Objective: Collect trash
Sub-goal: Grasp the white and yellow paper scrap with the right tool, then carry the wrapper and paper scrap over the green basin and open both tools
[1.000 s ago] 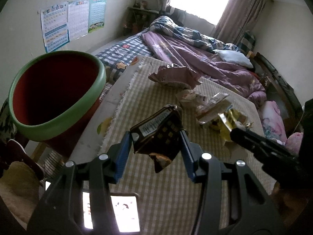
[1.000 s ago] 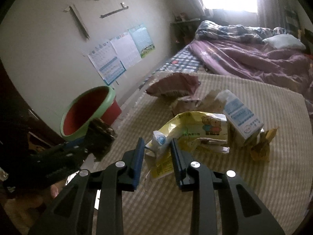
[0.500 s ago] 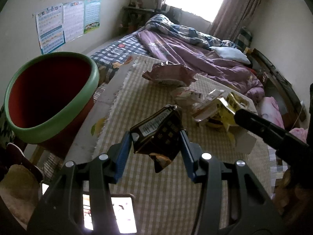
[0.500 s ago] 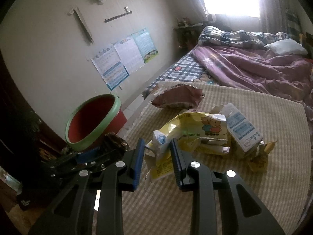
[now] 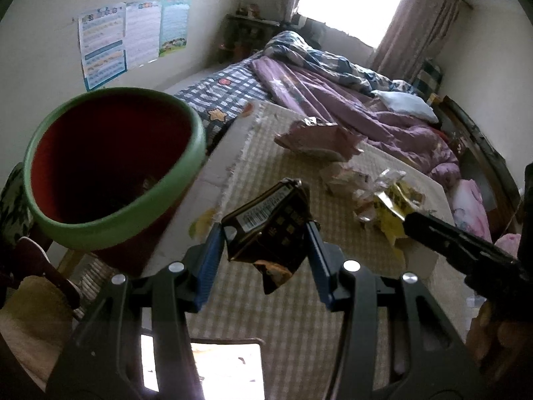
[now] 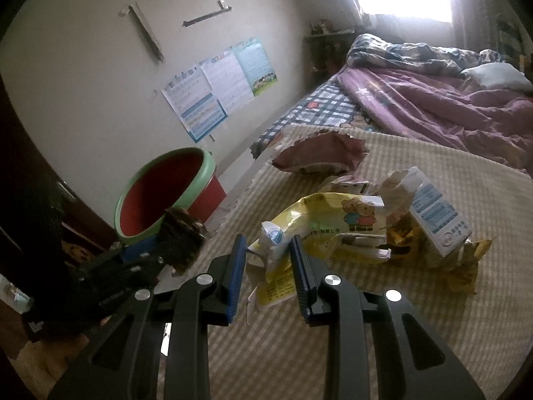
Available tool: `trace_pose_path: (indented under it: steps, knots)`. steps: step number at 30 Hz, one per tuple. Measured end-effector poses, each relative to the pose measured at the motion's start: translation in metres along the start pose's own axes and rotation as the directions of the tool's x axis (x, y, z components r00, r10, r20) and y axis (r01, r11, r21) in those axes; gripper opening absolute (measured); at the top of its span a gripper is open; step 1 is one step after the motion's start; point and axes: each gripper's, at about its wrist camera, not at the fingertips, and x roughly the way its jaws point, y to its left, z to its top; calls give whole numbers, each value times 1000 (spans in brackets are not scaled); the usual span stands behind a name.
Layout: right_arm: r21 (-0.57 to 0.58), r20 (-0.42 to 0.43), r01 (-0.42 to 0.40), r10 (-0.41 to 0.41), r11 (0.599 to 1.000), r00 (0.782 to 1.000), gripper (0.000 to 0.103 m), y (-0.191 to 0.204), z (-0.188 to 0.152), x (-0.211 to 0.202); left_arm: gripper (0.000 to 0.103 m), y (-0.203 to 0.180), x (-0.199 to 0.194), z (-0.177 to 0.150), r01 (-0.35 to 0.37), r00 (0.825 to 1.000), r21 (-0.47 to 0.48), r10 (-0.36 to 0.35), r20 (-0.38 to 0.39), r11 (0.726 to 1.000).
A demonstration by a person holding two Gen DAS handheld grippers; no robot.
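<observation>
Closer to the bin than a second ago, the left gripper [image 5: 265,243] now carries its load nearer the green rim, which fills more of the left wrist view. Its blue pads pinch a dark crumpled wrapper [image 5: 268,225] from both sides, clear of the checked mat [image 5: 283,313], the barcoded end tipped up and a torn corner dangling below. The right gripper [image 6: 266,260] has not shifted; it is pressed nearly together on a corner of the yellow bear-printed bag [image 6: 319,220], which lies on the mat with the other litter.

To finish this drop well, I would take the left gripper fully over the red bin [image 5: 110,163] before letting go, past the near rim and above the dark hollow (the bin stands off the mat's left edge, so a short release would land on the floor). The wrapper is light and springy, so part the pads wide and give it a moment to fall free. Keep the right grip firm meanwhile: the blue-and-white carton [image 6: 433,220] and the maroon packet [image 6: 319,156] lie just beside the bag, and a tug could scatter them.
</observation>
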Motion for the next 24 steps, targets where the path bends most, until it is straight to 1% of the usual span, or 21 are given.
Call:
trace_pose_path:
  steps: [5,11,16,24]
  knots:
    - [-26,13,-8,8,1000,1000,27,7,8,3,47,31,-10,9,-61,997,-58,63,36,996]
    - [-55,13,-30,31,998,999,25,18,17,12,47,64,-27,19,-132,986,-112,142,83,985]
    - [-92,4,-51,51,994,999,24,32,20,22,47,80,-27,18,-155,983,-139,166,75,978]
    - [-94,-6,-56,56,994,998,23,38,22,34,47,88,-27,18,-150,984,-140,162,76,979]
